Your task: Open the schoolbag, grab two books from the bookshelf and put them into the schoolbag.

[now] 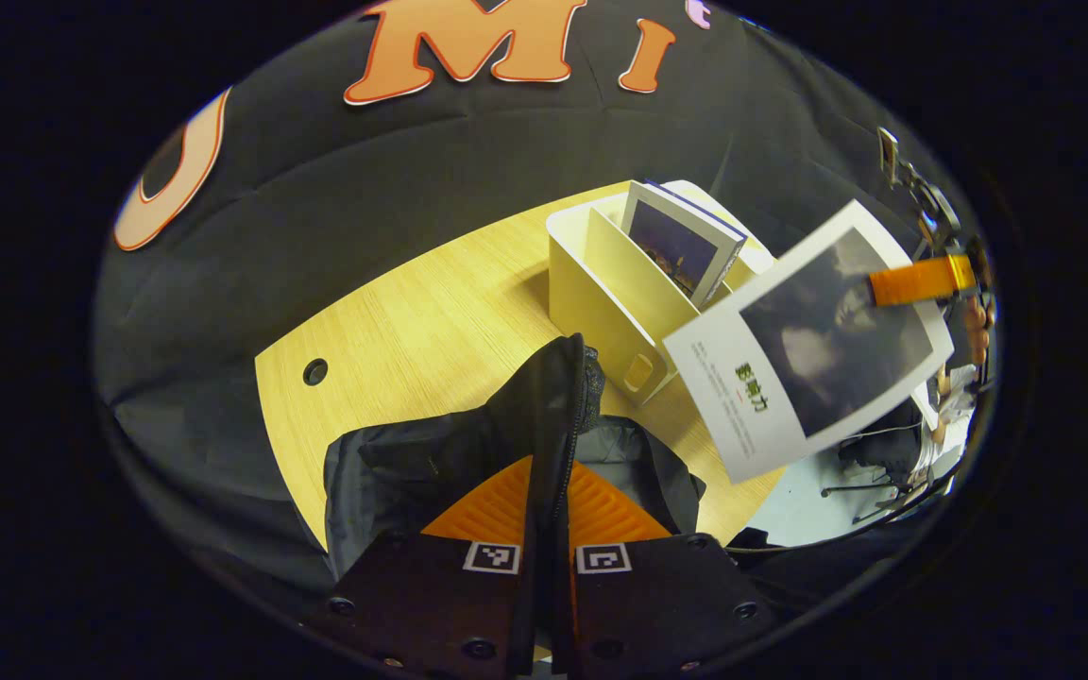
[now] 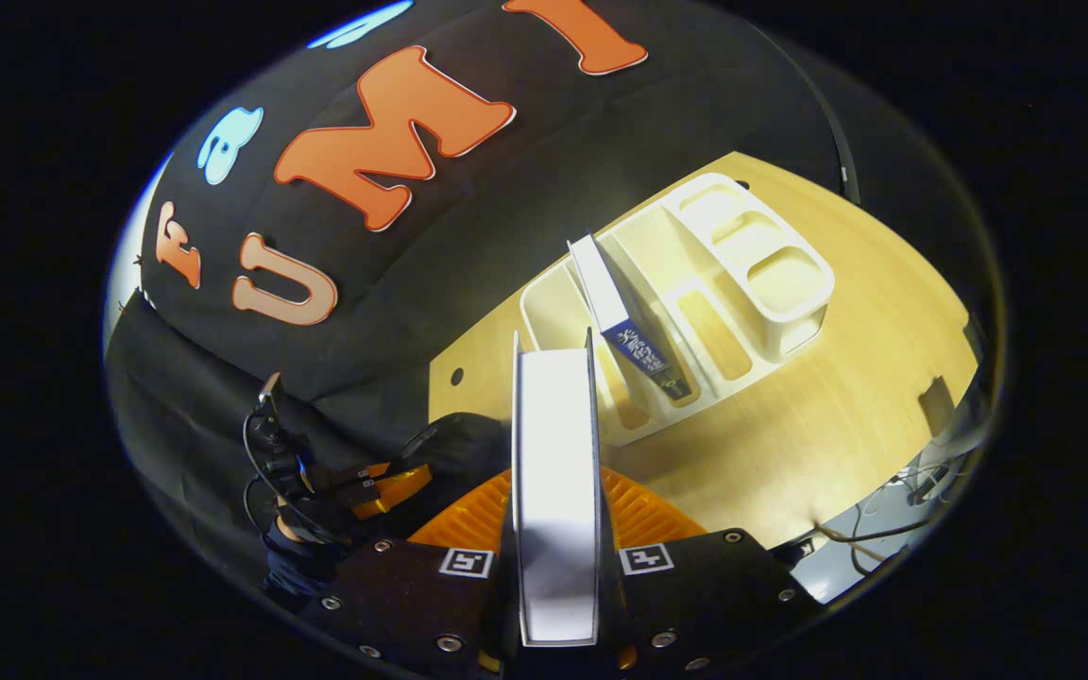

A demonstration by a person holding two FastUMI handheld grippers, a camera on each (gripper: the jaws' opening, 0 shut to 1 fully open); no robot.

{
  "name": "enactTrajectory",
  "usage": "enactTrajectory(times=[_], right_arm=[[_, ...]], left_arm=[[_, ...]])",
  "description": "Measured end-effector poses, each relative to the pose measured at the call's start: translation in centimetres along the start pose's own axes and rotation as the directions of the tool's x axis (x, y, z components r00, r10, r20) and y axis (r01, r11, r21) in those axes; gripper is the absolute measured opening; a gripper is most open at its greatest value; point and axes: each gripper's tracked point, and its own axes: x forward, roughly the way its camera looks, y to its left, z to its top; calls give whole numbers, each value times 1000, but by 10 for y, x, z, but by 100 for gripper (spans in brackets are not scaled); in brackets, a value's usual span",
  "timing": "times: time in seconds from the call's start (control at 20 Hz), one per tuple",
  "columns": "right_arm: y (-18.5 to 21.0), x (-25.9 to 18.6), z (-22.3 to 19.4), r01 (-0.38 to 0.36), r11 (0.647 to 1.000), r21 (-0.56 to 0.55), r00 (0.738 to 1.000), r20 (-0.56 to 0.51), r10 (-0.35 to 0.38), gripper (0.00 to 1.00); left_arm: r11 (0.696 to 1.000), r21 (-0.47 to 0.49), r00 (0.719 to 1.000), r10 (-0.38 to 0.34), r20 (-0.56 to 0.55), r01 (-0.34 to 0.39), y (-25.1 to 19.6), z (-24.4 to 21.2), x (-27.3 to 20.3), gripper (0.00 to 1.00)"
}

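Pale wooden table (image 1: 431,321) carries the cream plastic bookshelf (image 1: 601,302). Beside it, left gripper (image 1: 549,491) pinches the black fabric schoolbag (image 1: 468,453) open; right gripper (image 2: 555,510), clamped on the white softcover book (image 2: 555,444), should lower it spine-first inside.

Between my left tongs (image 1: 549,529) the schoolbag (image 1: 544,425) is matt black cloth, over a smooth pale wood-grain table (image 1: 412,331). Ahead, the bookshelf (image 2: 742,255) looks like smooth cream plastic, I think. The book (image 2: 555,491) in my right tongs (image 2: 555,557) shows glossy paper covers.
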Motion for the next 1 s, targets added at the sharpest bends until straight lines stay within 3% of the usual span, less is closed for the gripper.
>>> enactTrajectory(times=[0.35, 0.6, 0.75, 1.0], right_arm=[[13, 54, -48, -152, 980, 129, 987, -24, 157, 34], [36, 98, -64, -270, 932, 243, 958, -27, 284, 34], [40, 123, -68, -276, 938, 212, 958, -22, 287, 34], [43, 161, -87, -295, 916, 273, 950, -17, 311, 34]], left_arm=[[998, -59, 999, 0, 36, 2, 0, 9, -7, 7], [997, -81, 999, 10, 47, -7, 0, 7, -12, 7], [996, -88, 998, 16, 56, -11, -2, 11, -13, 7], [995, -101, 997, 13, 70, -6, -7, 15, -13, 7]])
